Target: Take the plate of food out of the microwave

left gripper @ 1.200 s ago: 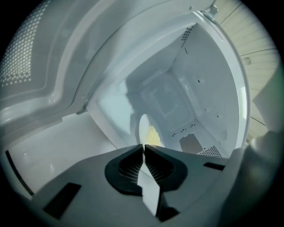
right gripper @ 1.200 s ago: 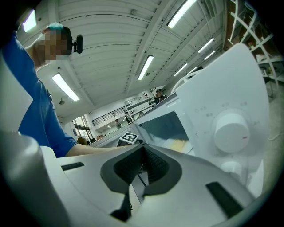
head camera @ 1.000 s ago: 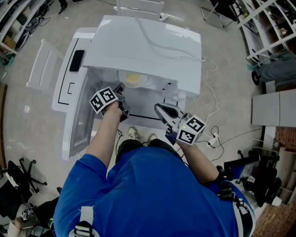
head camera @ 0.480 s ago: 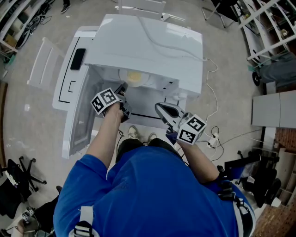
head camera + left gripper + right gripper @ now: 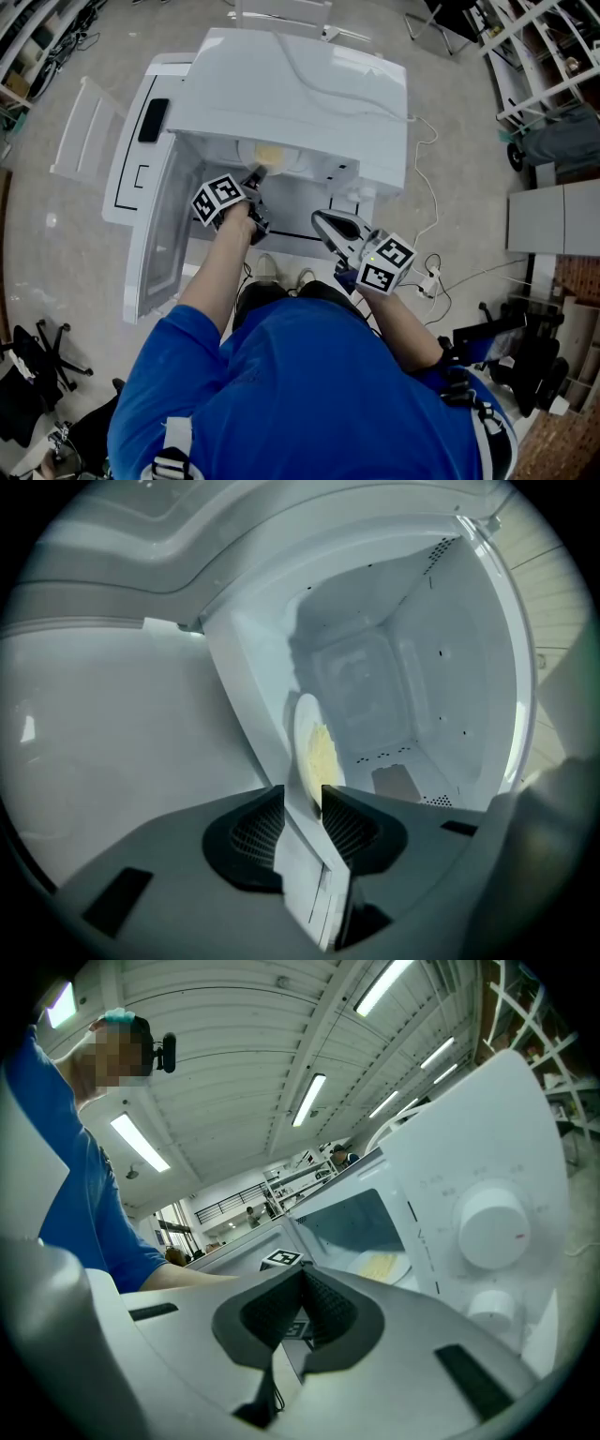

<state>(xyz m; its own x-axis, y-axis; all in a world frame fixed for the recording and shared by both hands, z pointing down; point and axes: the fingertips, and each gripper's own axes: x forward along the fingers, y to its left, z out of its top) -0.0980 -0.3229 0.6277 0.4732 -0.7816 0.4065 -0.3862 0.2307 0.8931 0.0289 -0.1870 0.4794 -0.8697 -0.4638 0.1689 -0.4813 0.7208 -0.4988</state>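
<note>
White microwave [image 5: 300,94] w/ door [image 5: 159,253] swung open to the left, and the plate [image 5: 272,155] sits inside on the cavity floor, close to its front edge, towards the left side of the opening. Yellow food [image 5: 322,757] lies on the plate's middle.

L gripper [image 5: 256,178] is right at the opening, tips pointing in at the plate. Its own view shows the jaws opening, a clear gap betw. the pads. The plate's near rim and the cavity's white front lip line up w/ that gap, but the pads aren't pressing on anything. Plate is seen edge-on from there, just ahead of the tips [image 5: 302,799].

R gripper [image 5: 317,217] hangs outside, in front of the microwave's right front corner, well apart from the plate. Its jaws are pressed together at the tips [image 5: 302,1274], nothing pinched. From its view the plate [image 5: 380,1265] shows inside the cavity, and two round knobs [image 5: 492,1227] stand on the control panel at right.

Blue shirt [image 5: 309,394] fills the bottom of the head view.
</note>
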